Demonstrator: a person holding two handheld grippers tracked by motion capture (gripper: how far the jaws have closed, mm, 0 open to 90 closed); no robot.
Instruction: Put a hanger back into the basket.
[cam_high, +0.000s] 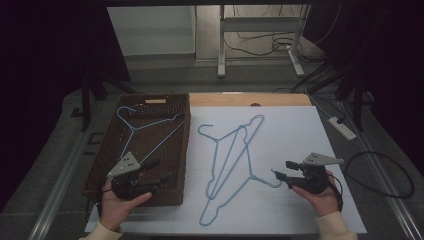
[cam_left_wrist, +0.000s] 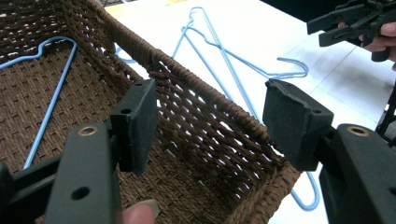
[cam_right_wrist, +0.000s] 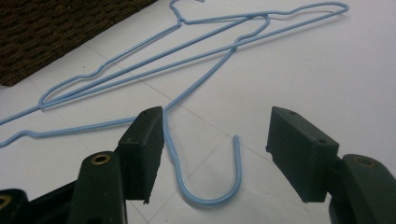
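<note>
A brown wicker basket (cam_high: 186, 150) stands at the left with one light-blue wire hanger (cam_high: 145, 127) lying in it. Two more blue hangers (cam_high: 222, 155) lie crossed on the white sheet (cam_high: 300, 130). The hook (cam_high: 272, 183) of one curls toward the right. My left gripper (cam_high: 161, 170) hovers over the basket's near right corner, open and empty; its jaws straddle the basket wall (cam_left_wrist: 187, 74) without touching. My right gripper (cam_high: 283, 170) is open just right of that hook. In the right gripper view the hook (cam_right_wrist: 210, 198) lies on the sheet between the open jaws (cam_right_wrist: 219, 142), apart from the pads.
A white power strip (cam_high: 342, 127) and a looped black cable (cam_high: 380, 175) lie right of the table. Metal desk legs (cam_high: 220, 50) stand behind. A strip of wooden tabletop (cam_high: 250, 99) shows past the sheet's far edge. The other hand's gripper (cam_left_wrist: 316, 31) appears in the left gripper view.
</note>
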